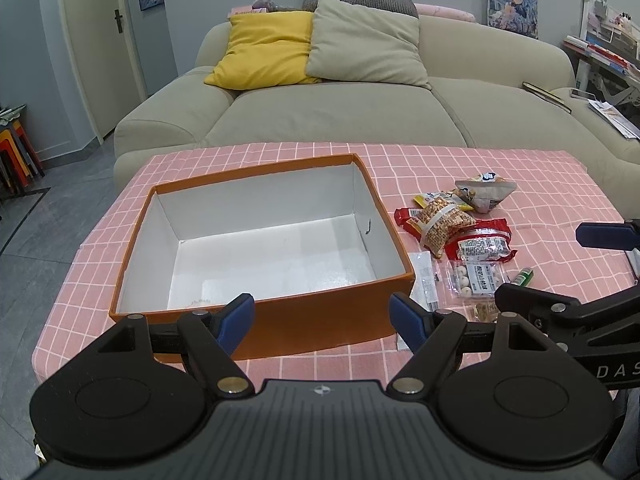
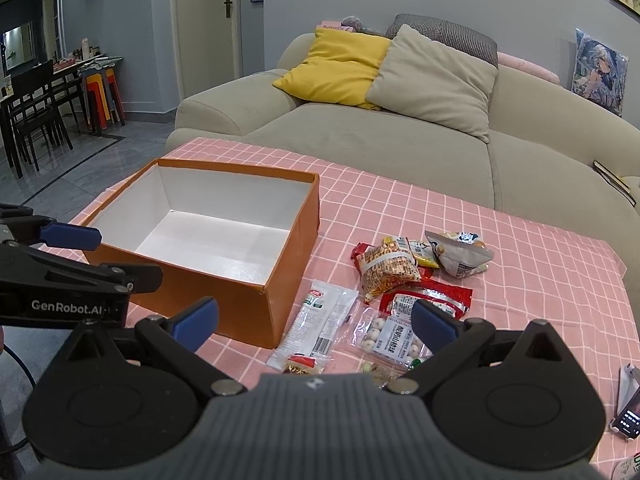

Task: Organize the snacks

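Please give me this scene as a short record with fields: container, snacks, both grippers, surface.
container: orange box, open, white inside, nothing in it
snacks: loose pile right of the box, including red packet, clear bag of white balls, long white sachet, grey triangular pouch
left gripper: open, holds nothing
right gripper: open, holds nothing
surface: pink checked tablecloth

Left wrist cam: low over near edge of surface (image 1: 280,364), facing couch (image 1: 360,112), orange box (image 1: 320,320) dead ahead and close. Right wrist cam: further right, angled left toward box (image 2: 256,312), snack pile (image 2: 400,280) right under its fingers (image 2: 434,326). Both views share box, snacks (image 1: 452,228), couch (image 2: 400,140), pink checked cloth. Each cam catches other gripper at frame edge.
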`<state>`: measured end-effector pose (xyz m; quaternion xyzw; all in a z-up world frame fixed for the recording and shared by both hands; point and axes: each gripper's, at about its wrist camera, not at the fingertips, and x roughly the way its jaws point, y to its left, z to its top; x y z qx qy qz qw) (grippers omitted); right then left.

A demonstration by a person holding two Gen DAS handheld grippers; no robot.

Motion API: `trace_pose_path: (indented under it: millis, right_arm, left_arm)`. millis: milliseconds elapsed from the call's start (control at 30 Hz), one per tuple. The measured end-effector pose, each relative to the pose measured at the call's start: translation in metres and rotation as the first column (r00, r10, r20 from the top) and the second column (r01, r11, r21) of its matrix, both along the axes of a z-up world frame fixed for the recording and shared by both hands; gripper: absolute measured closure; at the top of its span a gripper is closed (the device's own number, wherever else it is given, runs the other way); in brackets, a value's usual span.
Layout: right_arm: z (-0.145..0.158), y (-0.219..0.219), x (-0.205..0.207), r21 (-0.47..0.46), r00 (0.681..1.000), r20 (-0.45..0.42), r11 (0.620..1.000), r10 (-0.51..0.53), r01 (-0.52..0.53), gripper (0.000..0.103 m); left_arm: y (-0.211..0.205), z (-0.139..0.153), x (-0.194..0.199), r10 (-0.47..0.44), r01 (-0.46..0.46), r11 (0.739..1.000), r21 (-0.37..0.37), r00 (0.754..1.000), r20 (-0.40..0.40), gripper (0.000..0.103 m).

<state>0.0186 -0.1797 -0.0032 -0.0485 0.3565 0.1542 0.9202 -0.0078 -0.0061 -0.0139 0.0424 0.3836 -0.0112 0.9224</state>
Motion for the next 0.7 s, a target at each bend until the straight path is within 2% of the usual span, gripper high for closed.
trace_pose_path:
  millis: [700]
  right_arm:
    - [0.0003, 0.0025, 0.0015, -0.004, 1.0, -0.004, 1.0, 0.001, -0.001, 0.004]
  left_arm:
    - [0.0066, 0.0026, 0.0052, 0.012, -0.012, 1.0, -0.003, 1.0, -0.023, 0.013]
